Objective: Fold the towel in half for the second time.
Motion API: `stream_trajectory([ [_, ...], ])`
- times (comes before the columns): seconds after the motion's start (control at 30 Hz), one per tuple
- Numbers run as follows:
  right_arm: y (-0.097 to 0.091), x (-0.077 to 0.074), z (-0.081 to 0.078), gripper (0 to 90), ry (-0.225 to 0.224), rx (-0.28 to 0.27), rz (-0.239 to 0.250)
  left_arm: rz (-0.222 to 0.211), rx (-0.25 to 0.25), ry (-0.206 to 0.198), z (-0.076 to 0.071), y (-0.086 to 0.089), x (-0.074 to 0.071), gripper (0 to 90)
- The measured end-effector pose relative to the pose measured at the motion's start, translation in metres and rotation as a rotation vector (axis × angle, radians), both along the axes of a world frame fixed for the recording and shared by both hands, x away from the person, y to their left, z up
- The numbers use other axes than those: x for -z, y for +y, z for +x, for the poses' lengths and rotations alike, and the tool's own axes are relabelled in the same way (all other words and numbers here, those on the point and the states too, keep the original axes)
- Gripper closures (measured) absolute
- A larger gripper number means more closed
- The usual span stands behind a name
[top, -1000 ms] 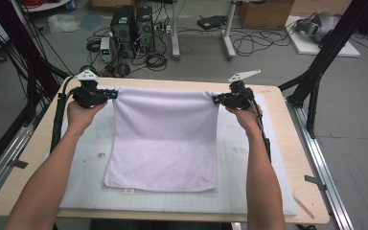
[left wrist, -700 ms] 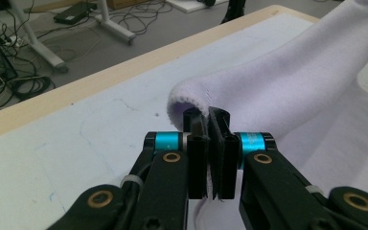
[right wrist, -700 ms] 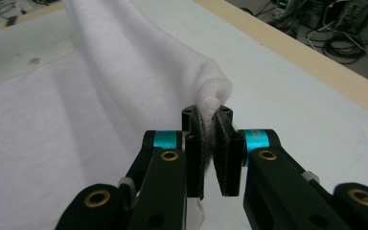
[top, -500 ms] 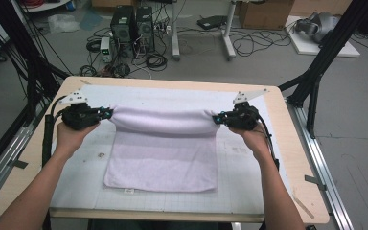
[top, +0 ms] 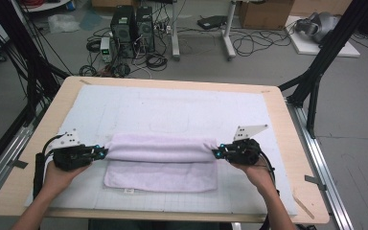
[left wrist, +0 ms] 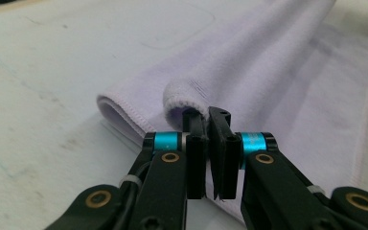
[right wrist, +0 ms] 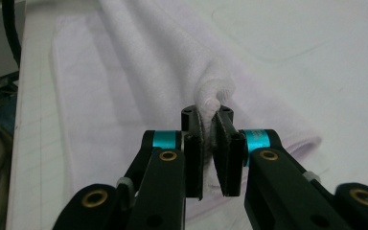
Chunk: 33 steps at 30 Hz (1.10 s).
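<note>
- The bench (top: pixel 38 191) has a pale wooden top with rounded corners, and most of it lies under a white mat (top: pixel 172 105) that is scuffed and faintly marked with a grid along its near edge.
- A lilac towel (top: pixel 160 167) lies on the mat toward the near side of the bench, between the two hands; its far edge is lifted and doubled over into a soft roll above the flat lower layer.
- The left hand-held gripper (top: pixel 103 152) has its jaws pinched tight on the left end of that rolled edge, with cloth bulging just above the pads in the left gripper view.
- The right hand-held gripper (top: pixel 215 153) is likewise clamped on the right end of the roll, a fold of towel squeezed between its pads in the right gripper view.
- Both forearms come in from the near edge of the bench.
- Beyond the bench is a grey floor (top: pixel 268 62) strewn with black cables (top: pixel 249 43), where two dark computer towers (top: pixel 134 26) stand.
- Black frame struts (top: pixel 316 81) rise at either side of the bench.
- A small white tag (top: pixel 129 190) sits at the towel's near hem; any writing on it is too small to read.
</note>
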State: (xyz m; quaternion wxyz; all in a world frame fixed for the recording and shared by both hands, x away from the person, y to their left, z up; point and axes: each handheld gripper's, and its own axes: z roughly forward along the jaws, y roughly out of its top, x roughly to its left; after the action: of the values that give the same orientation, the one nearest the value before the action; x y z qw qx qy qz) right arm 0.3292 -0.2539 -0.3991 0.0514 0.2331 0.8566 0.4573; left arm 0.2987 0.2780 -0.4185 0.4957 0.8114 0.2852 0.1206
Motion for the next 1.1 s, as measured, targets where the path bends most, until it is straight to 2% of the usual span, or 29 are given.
stream_trajectory([
  [0.03, -0.001, 0.004, -0.003, 82.4, 0.000, -0.001, -0.007, 0.007, 0.008, 0.008, -0.002, -0.001, 0.002, 83.9],
  [0.1, -0.004, 0.011, -0.008, 77.3, 0.027, -0.005, 0.018, 0.022, 0.021, 0.026, -0.004, -0.003, 0.006, 79.8],
  [0.13, -0.006, 0.013, -0.012, 71.3, 0.027, -0.001, 0.018, 0.020, 0.026, 0.040, -0.005, -0.003, 0.008, 75.9],
  [0.2, -0.008, 0.015, -0.017, 65.0, 0.040, -0.002, 0.024, 0.031, 0.023, 0.061, -0.005, -0.003, 0.009, 66.0],
  [0.23, -0.010, 0.015, -0.019, 62.0, 0.030, 0.000, 0.025, 0.032, 0.024, 0.067, -0.005, -0.003, 0.009, 61.5],
  [0.37, -0.013, 0.010, -0.022, 52.9, 0.018, 0.022, 0.041, 0.038, 0.023, 0.062, -0.007, -0.005, 0.005, 50.6],
  [0.47, -0.009, 0.007, -0.017, 47.6, 0.008, 0.035, 0.025, 0.040, 0.014, 0.066, -0.002, -0.007, 0.001, 47.0],
  [0.6, -0.003, 0.008, -0.006, 43.9, 0.013, 0.039, 0.009, 0.042, 0.006, 0.080, 0.011, -0.010, -0.003, 44.3],
  [0.87, 0.009, 0.012, 0.012, 43.3, 0.036, 0.026, 0.034, 0.049, 0.016, 0.091, 0.028, -0.022, -0.002, 43.0],
  [1.03, 0.017, 0.020, 0.018, 45.6, 0.073, 0.004, 0.011, 0.075, 0.042, 0.112, 0.032, -0.027, 0.001, 49.6],
  [1.1, 0.020, 0.022, 0.018, 49.1, 0.081, -0.004, 0.005, 0.078, 0.059, 0.110, 0.032, -0.028, 0.001, 54.1],
])
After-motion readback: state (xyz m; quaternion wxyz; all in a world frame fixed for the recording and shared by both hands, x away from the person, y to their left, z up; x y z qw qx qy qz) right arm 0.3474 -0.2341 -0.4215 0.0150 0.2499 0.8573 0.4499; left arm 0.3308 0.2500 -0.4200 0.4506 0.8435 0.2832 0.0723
